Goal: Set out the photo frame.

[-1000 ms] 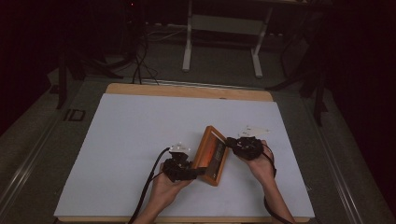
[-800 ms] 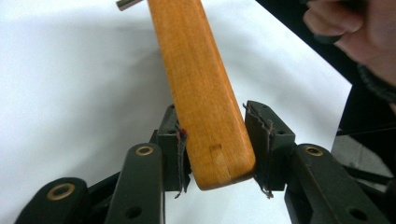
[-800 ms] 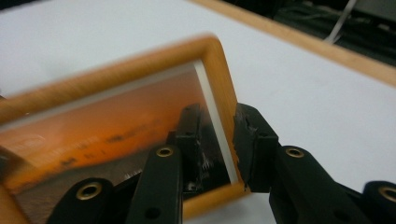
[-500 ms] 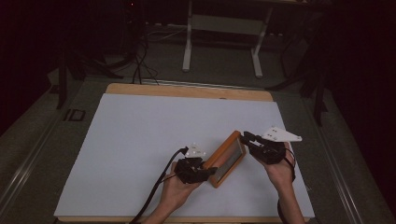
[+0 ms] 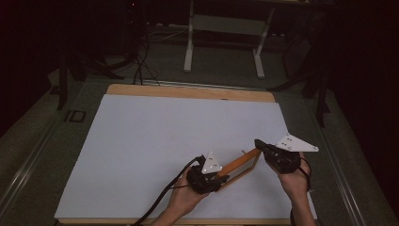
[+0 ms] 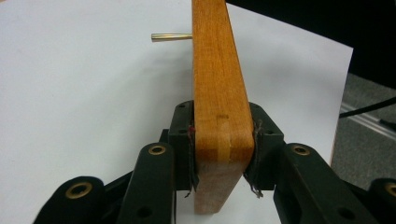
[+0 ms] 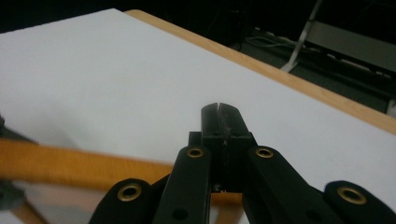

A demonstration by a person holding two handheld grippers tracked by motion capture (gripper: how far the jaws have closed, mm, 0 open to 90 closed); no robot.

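High view, lower right of frame, wooden frame spans between my tongs, left gripper clamped on its near end, right gripper pinched shut at its far end, left gripper view adds a brass pin jutting from the wood, upper left.

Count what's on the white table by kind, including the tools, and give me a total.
Wooden frame: 1
Brass pin sticking out of the frame: 1
Left tool, shut on the frame: 1
Right tool, jaws shut with nothing between them, by the frame's other end: 1
Total: 4
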